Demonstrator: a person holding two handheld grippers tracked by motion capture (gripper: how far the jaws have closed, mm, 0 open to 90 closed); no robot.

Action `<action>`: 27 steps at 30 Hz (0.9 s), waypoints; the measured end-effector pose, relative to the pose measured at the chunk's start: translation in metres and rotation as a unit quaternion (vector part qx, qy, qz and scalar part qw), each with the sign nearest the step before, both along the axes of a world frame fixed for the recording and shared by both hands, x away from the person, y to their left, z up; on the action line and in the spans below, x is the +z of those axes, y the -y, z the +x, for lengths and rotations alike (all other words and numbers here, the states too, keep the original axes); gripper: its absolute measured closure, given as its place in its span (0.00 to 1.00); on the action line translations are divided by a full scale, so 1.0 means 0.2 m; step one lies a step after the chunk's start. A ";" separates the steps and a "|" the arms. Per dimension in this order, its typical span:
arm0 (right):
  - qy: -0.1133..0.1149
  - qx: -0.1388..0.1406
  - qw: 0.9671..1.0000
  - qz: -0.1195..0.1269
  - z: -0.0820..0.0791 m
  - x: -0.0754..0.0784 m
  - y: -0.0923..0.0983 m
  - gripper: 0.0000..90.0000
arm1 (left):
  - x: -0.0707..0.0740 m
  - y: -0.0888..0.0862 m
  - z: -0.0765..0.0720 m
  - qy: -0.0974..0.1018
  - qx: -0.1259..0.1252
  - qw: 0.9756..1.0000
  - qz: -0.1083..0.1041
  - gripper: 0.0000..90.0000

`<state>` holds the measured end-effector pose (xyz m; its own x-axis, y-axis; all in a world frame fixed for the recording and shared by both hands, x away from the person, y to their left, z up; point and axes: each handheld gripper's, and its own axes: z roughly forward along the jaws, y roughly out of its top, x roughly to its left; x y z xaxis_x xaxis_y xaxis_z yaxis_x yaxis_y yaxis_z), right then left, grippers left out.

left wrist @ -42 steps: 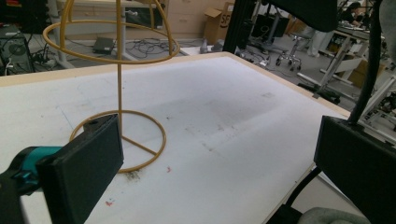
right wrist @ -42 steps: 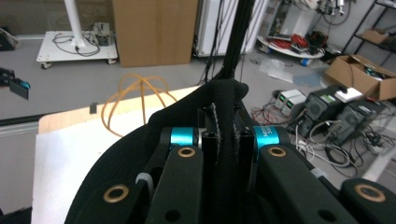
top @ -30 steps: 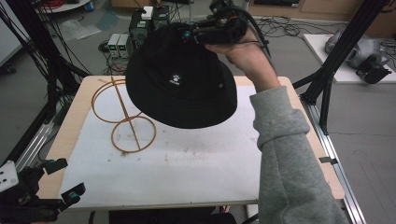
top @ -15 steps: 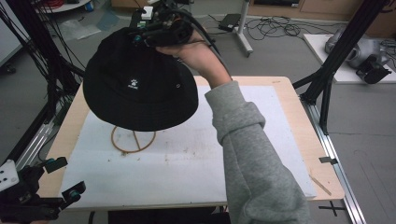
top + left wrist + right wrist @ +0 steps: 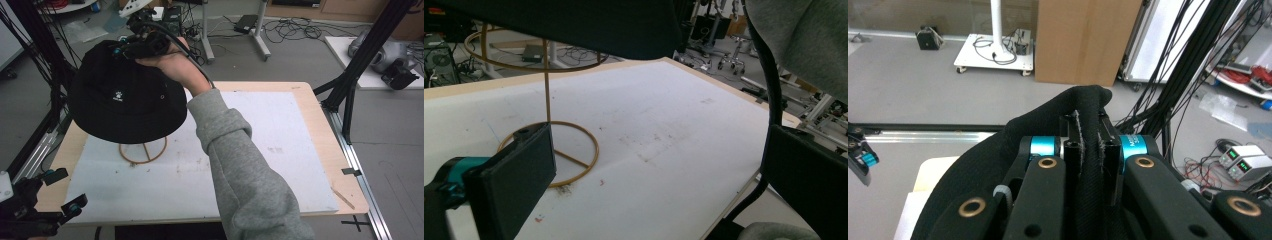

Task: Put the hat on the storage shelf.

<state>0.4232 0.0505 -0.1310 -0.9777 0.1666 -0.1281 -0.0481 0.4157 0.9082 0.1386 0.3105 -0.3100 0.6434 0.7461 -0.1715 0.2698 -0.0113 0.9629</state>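
A black bucket hat (image 5: 125, 100) with a small white logo hangs in the air over the table's left side. My right gripper (image 5: 131, 48) is shut on a fold of its crown, and in the right gripper view the fabric (image 5: 1090, 145) is pinched between the jaws. Under the hat stands a thin golden wire hat stand (image 5: 142, 150), whose base ring shows while the hat hides its top. In the left gripper view the stand's upper ring (image 5: 524, 57) sits just beneath the hat's brim (image 5: 574, 20). My left gripper (image 5: 65, 190) is open and empty off the table's near left corner.
The wooden table (image 5: 300, 86) carries a white mat (image 5: 280, 150) with faint marks. A grey sleeve (image 5: 240, 165) crosses the middle of the table. Black frame posts (image 5: 360, 65) stand at both sides, and cables and equipment lie on the floor behind.
My right gripper has carried the hat from the table's middle to the left, until it hangs over the wire stand and hides its upper ring. The left gripper has stayed put.
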 end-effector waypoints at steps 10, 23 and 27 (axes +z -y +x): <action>-0.014 -0.001 1.000 -0.018 0.04 -0.14 -0.12 0.96 | 0.00 -0.01 0.00 0.004 0.005 1.000 -0.003 0.02; -0.048 0.006 0.998 -0.026 0.06 -0.29 -0.19 0.95 | -0.01 -0.01 0.00 -0.001 0.006 1.000 -0.002 0.02; -0.051 0.004 0.998 -0.034 0.06 -0.29 -0.19 0.95 | -0.01 -0.01 0.00 -0.002 0.008 1.000 -0.003 0.02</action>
<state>0.4348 0.0891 -0.1896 -0.9875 0.1528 -0.0389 0.0390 0.4758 0.8787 0.1384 0.3127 -0.3125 0.6313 0.7549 -0.1779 0.2735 -0.0019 0.9619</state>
